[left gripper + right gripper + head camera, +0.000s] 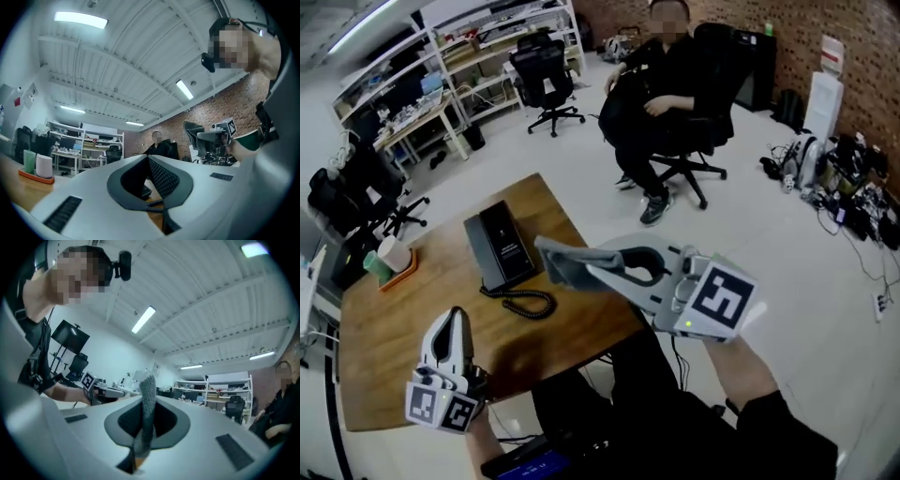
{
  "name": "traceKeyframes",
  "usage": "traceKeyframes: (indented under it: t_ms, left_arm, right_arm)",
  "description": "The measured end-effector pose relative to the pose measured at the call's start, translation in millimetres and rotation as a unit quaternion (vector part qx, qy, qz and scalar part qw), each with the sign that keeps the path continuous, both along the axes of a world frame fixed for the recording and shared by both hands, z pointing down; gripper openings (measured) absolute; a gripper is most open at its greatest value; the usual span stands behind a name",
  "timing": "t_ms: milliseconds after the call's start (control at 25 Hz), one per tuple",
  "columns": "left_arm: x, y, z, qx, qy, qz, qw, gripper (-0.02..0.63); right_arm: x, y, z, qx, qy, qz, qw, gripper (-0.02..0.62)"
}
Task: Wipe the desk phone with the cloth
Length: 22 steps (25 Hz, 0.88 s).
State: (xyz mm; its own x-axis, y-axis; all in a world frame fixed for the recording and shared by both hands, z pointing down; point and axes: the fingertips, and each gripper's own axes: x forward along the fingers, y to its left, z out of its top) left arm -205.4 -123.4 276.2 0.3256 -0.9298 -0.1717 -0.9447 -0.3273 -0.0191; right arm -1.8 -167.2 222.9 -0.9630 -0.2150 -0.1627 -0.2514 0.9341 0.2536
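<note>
The right tongs [589, 267] pinch a grey cloth [558, 257], and the right gripper view shows a fold of it standing up between the two jaws. The left tongs [452, 324] are pressed together with nothing between them, and they hang near the front edge of the wooden tabletop [384, 328]. The black desk phone [500, 246] lies flat near the middle of the tabletop. Its coiled cord [528, 303] is looped just in front of it. In the head view the cloth is held up beside the phone's right edge and does not appear to touch it.

The step in hand looks like bringing the cloth down onto the phone, so wiping has probably not begun. To do it well, the loose free end of the cloth should meet the phone rather than the hard jaw tips. That calls for lowering the right tongs at a shallow tilt and dragging them along the phone's length. The phone is light and may slide or pull on its cord. The idle left tongs could rest on one end of it to keep it in place. Strokes should run away from the cord loop so the cloth does not snag. The grip on the cloth looks narrow, so pressure is best kept light.
</note>
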Motion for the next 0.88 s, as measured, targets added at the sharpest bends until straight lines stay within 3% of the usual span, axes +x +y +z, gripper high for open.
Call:
traceKeyframes:
  t_ms: [200, 400, 880]
  left_arm:
    - [54, 24, -41, 0.041, 0.037, 0.053, 0.9971, -0.009]
    - [95, 57, -71, 0.076, 0.053, 0.067, 0.9934, -0.009]
    - [187, 130, -82, 0.076, 0.005, 0.06, 0.9953, -0.009]
  right_arm:
    - [25, 33, -21, 0.023, -0.009, -0.004, 1.0, 0.026]
    - [52, 77, -38, 0.049, -0.027, -0.034, 0.998, 0.026]
    - [99, 146, -54, 0.087, -0.056, -0.075, 0.992, 0.026]
